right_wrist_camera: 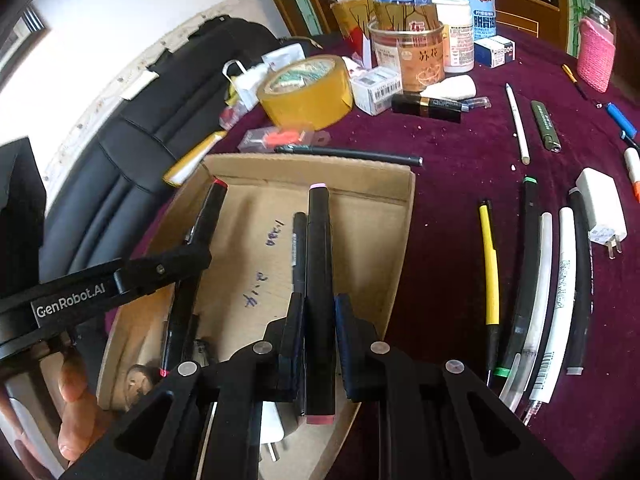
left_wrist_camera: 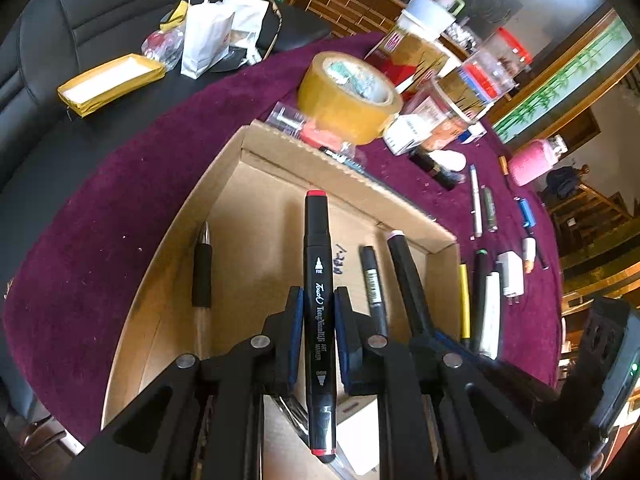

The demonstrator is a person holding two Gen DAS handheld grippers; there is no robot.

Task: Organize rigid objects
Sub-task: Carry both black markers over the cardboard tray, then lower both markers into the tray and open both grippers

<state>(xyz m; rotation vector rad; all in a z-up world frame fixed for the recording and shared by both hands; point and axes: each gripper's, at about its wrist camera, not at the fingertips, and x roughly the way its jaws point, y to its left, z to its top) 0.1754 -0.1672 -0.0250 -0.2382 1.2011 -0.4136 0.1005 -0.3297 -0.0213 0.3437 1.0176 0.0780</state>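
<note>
the cardboard box (right_wrist_camera: pixel 400 216) is open on top; a tape roll (right_wrist_camera: pixel 306 92) and jars (right_wrist_camera: pixel 408 56) crowd its far side.

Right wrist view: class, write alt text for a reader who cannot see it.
The right tool grips a pink-capped marker over an open cardboard box; the left tool holds a red-capped marker beside it. More pens lie on the purple cloth to the right.
</note>
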